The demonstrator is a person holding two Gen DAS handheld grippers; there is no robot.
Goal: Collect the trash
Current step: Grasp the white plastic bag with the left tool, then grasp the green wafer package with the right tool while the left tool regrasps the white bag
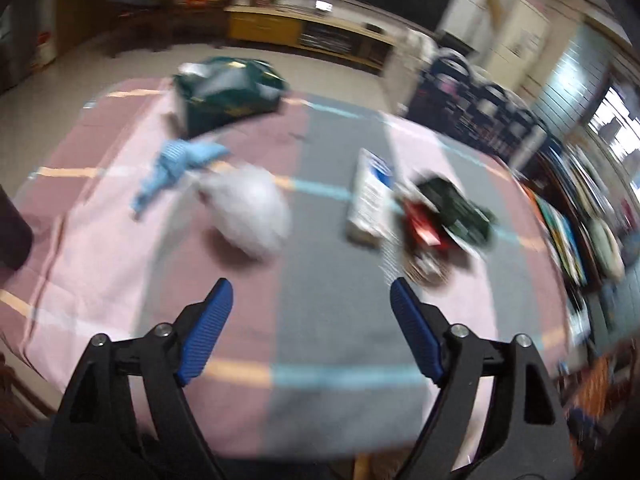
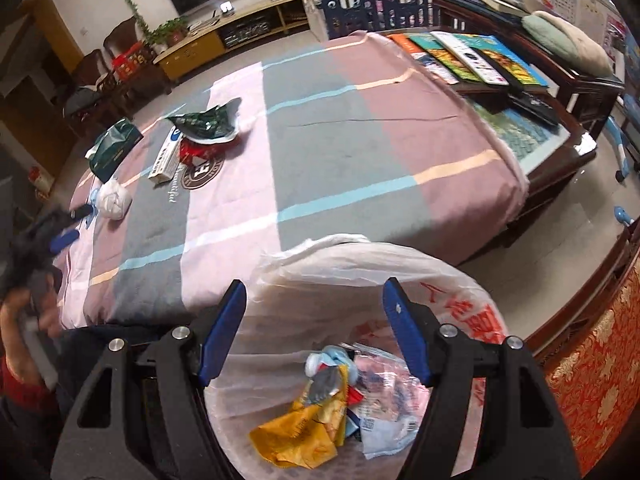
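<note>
My left tongs (image 1: 310, 300) gape empty over the bench's (image 1: 332, 312) near edge; the white crumpled wad (image 1: 250, 210) lies just ahead, slightly left, roundish with no long axis. My right tongs (image 2: 314, 308), open and holding nothing, hover above the trash bag (image 2: 440, 280), far from it. Left is nearer.
</note>
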